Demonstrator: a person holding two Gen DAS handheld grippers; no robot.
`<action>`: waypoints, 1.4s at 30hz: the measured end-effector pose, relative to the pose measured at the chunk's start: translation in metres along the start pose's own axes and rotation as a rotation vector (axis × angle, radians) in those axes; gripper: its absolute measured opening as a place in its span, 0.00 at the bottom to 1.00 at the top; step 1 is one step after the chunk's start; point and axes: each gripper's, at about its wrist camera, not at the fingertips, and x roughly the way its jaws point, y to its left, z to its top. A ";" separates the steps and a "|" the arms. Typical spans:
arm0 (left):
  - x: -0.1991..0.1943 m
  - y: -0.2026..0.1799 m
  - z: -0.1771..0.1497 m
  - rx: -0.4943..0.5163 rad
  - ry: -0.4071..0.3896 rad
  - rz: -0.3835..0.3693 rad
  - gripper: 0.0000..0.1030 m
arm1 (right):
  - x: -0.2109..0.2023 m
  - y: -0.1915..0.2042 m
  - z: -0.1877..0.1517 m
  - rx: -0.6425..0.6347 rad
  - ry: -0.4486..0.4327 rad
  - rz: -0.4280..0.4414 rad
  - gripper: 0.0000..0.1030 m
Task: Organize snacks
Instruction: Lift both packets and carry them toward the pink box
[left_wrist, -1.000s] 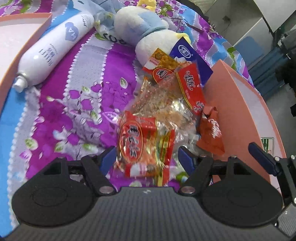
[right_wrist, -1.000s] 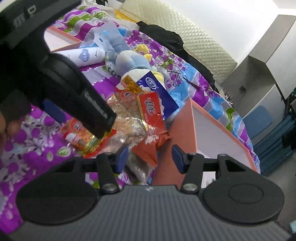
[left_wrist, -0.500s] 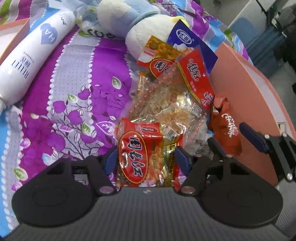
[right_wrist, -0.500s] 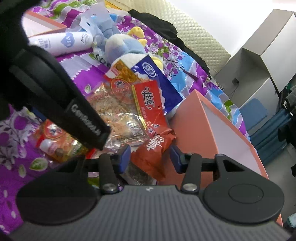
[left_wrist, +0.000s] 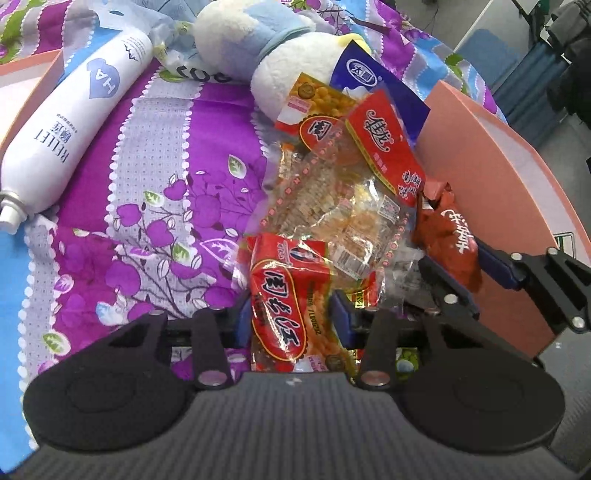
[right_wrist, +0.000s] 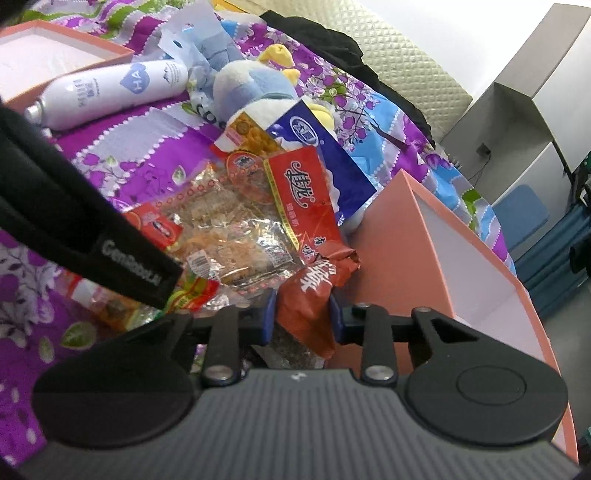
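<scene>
A pile of snack packets lies on a purple flowered bedspread beside a salmon-pink box. My left gripper is closing, and its blue pads touch both sides of a red packet with white lettering at the near end of the pile. My right gripper is also closing, pads against a crumpled orange-red packet that leans on the box wall. The left wrist view shows that same packet between the right gripper's fingers.
Further back lie a clear bag of crackers, a long red packet, a blue packet and a yellow one. A plush toy, a white bottle and a second pink box sit beyond. The left gripper's black housing blocks the right view's left side.
Both pairs of jaws have narrowed onto their packets. The right gripper came forward and down until the orange-red packet sat between its pads. The left one rolled slightly.
</scene>
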 end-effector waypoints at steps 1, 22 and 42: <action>-0.003 0.000 -0.002 0.000 0.001 0.003 0.45 | -0.005 -0.001 0.000 0.005 -0.002 0.005 0.32; -0.096 0.009 -0.093 -0.125 0.014 0.100 0.20 | -0.130 -0.004 -0.054 0.144 -0.049 0.212 0.32; -0.144 0.001 -0.150 -0.198 -0.049 0.175 0.14 | -0.134 -0.018 -0.116 0.462 0.079 0.413 0.61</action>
